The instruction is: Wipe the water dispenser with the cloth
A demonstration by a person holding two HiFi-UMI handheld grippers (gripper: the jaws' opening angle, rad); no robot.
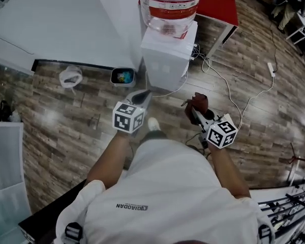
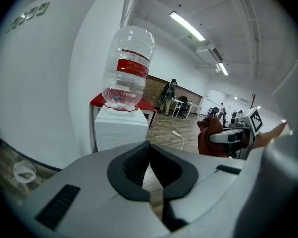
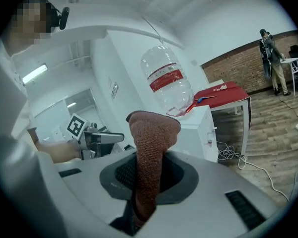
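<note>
A white water dispenser (image 1: 165, 60) with a clear, red-labelled bottle (image 1: 170, 6) stands against the white wall ahead of me. The same dispenser (image 2: 120, 128) shows past the left jaws, and the dispenser (image 3: 201, 128) again in the right gripper view. My right gripper (image 1: 195, 110) is shut on a reddish-brown cloth (image 3: 149, 152), which stands up from between the pads. That cloth (image 1: 198, 103) hangs short of the dispenser's front. My left gripper (image 1: 141, 98) is shut with nothing in it, held level beside the right one. Neither gripper touches the dispenser.
A red table (image 1: 217, 4) stands right of the dispenser. A white cable (image 1: 229, 93) and power strip (image 1: 270, 68) trail over the wood floor. A small bin (image 1: 123, 77) and a white bag (image 1: 70, 78) sit by the wall at left. People (image 2: 168, 95) stand far off.
</note>
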